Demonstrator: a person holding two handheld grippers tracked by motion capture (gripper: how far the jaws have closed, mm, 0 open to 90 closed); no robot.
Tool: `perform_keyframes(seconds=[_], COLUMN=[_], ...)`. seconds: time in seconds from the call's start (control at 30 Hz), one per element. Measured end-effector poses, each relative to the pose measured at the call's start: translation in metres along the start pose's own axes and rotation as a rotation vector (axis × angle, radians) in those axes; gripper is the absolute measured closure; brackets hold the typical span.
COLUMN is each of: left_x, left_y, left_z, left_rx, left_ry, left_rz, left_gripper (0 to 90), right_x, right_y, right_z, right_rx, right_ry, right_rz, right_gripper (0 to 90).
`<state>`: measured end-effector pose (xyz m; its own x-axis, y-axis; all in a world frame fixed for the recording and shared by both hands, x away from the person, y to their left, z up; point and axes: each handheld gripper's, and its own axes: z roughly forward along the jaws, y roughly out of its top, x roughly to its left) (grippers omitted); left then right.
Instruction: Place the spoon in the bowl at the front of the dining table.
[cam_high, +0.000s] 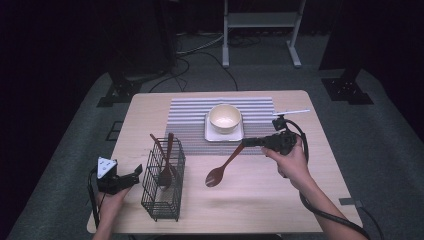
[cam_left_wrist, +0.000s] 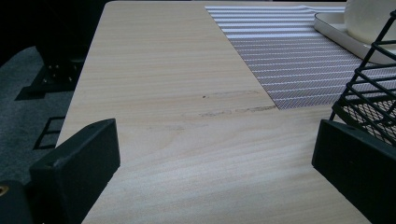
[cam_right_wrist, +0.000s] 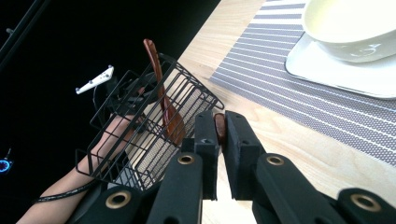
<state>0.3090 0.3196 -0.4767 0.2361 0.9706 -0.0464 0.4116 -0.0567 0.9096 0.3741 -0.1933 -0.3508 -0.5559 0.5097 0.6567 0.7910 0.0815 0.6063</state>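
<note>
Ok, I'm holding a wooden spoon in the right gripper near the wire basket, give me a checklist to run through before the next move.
1. Grip: right gripper has its jaws shut on the wooden spoon handle. Ok.
2. Spoon attitude: it hangs off the table, bowl end low and toward the wire basket. Ok.
3. Basket upright on the table: ok.
4. Room in the basket: two wooden utensils already stand in it; free space beside them cannot tell.
5. Left gripper: jaws open, close beside the basket; whether it touches cannot tell.
6. Bowl on its square plate, away from the basket: ok.
</note>
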Motion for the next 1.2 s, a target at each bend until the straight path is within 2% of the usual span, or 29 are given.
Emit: perform_keyframes(seconds=[0.9,1.2], left_x=[0.0,0.0], left_y=[0.0,0.0], left_z=[0.0,0.0], left_rx=[0.002,0.001], left_ry=[0.001,0.0], left_rz=[0.003,0.0], left_gripper=[0.0,0.0], right_x=[-0.029,-0.035], right_y=[0.019,0.027], right_z=[-0.004,-0.006], right_rx=[-0.069,-0.086], right_ry=[-0.056,-0.075], right_rz=[0.059,0.064], right_gripper=[83.7,83.6])
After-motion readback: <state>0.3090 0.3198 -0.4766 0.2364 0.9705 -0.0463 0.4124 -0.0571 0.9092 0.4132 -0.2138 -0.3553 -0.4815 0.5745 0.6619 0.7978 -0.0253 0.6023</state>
